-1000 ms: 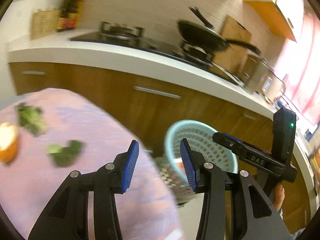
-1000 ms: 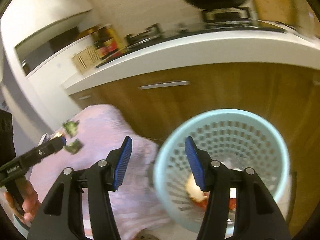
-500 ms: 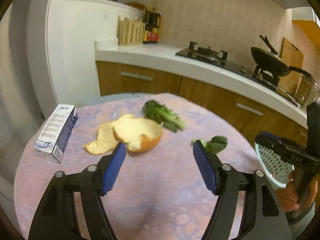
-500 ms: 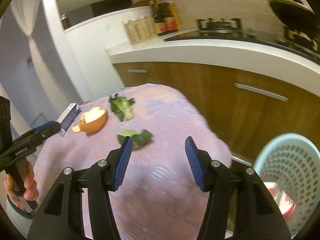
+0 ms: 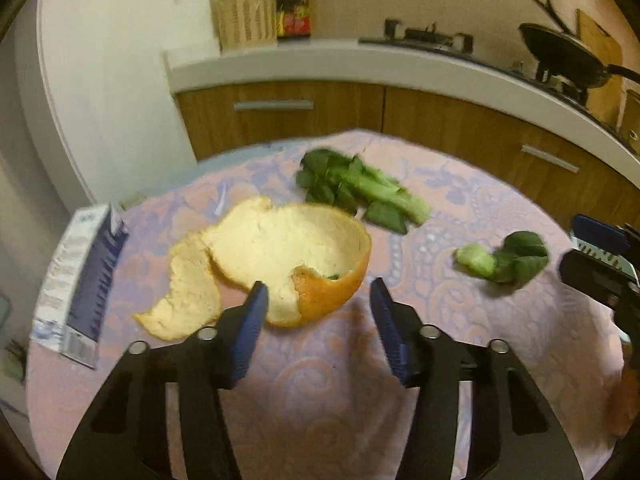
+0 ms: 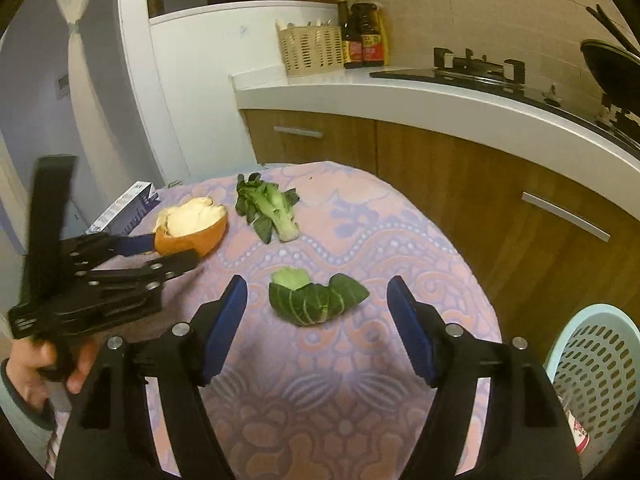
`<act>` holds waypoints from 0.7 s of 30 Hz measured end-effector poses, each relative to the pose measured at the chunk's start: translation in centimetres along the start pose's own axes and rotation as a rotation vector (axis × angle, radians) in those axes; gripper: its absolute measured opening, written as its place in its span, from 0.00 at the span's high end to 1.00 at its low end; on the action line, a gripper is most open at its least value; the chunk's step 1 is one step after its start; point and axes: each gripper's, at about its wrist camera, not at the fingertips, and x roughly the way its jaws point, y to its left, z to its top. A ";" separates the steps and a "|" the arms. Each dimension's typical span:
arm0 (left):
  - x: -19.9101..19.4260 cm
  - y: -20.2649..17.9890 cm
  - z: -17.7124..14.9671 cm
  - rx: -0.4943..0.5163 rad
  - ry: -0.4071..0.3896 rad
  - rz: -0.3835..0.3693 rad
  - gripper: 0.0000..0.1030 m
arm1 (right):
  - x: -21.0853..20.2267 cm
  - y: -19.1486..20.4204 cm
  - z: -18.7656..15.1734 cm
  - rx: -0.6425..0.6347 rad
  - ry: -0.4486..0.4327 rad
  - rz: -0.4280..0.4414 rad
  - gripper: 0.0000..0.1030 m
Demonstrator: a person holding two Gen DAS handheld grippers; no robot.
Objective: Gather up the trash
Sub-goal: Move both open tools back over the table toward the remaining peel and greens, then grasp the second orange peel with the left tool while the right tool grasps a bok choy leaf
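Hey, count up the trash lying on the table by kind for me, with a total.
Orange peel: 1
Green vegetable scraps: 2 (larger piece, smaller piece)
Carton: 1
Total: 4

On table (image 6: 400, 240): carton (image 5: 80, 284) at left edge, peel (image 5: 280, 256) just right of it, leafy stalk (image 5: 360, 192) behind and right of peel, smaller leaf piece (image 6: 316, 296) nearer and right, apart from both. Beside table at right, on floor: basket (image 6: 596, 364) with wrapper inside. Behind table: cabinets under counter (image 6: 400, 96), bearing wicker holder (image 6: 312, 52) and bottles (image 6: 364, 36) at left, stove (image 6: 476, 68) and pan (image 5: 568, 56) to right
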 end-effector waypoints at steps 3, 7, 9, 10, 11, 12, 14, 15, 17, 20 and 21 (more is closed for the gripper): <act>0.1 0.4 0.1 -0.019 0.001 -0.033 0.74 | 1.5 0.0 0.2 0.008 0.063 -0.028 0.20; -0.3 0.6 -0.2 -0.023 -0.014 -0.046 0.81 | 3.1 0.1 0.2 0.005 0.139 -0.025 0.20; -0.7 0.9 -0.3 -0.041 -0.038 -0.069 0.82 | 3.6 0.1 0.2 0.005 0.165 -0.032 0.20; -1.0 1.1 -0.4 -0.051 -0.052 -0.079 0.83 | 4.0 0.1 0.2 0.005 0.182 -0.034 0.20; -1.3 1.4 -0.5 -0.065 -0.066 -0.090 0.83 | 4.3 0.2 0.1 0.002 0.191 -0.029 0.24; -1.5 1.7 -0.6 -0.077 -0.072 -0.099 0.83 | 4.5 0.4 0.1 -0.006 0.201 -0.024 0.31; -1.5 1.9 -0.6 -0.090 -0.075 -0.109 0.83 | 4.9 0.6 0.0 -0.020 0.218 -0.036 0.44; -1.5 1.8 -0.6 -0.090 -0.076 -0.113 0.83 | 4.8 0.7 0.0 -0.027 0.214 -0.045 0.46; -1.8 1.7 -0.6 -0.084 -0.087 -0.124 0.85 | 4.7 0.8 -0.1 -0.033 0.212 -0.043 0.63; -2.2 1.7 -0.9 -0.098 -0.105 -0.136 0.86 | 4.3 1.0 -0.2 -0.042 0.197 -0.031 0.81; -2.3 1.7 -1.0 -0.098 -0.108 -0.136 0.86 | 4.2 1.2 -0.2 -0.048 0.189 -0.032 0.83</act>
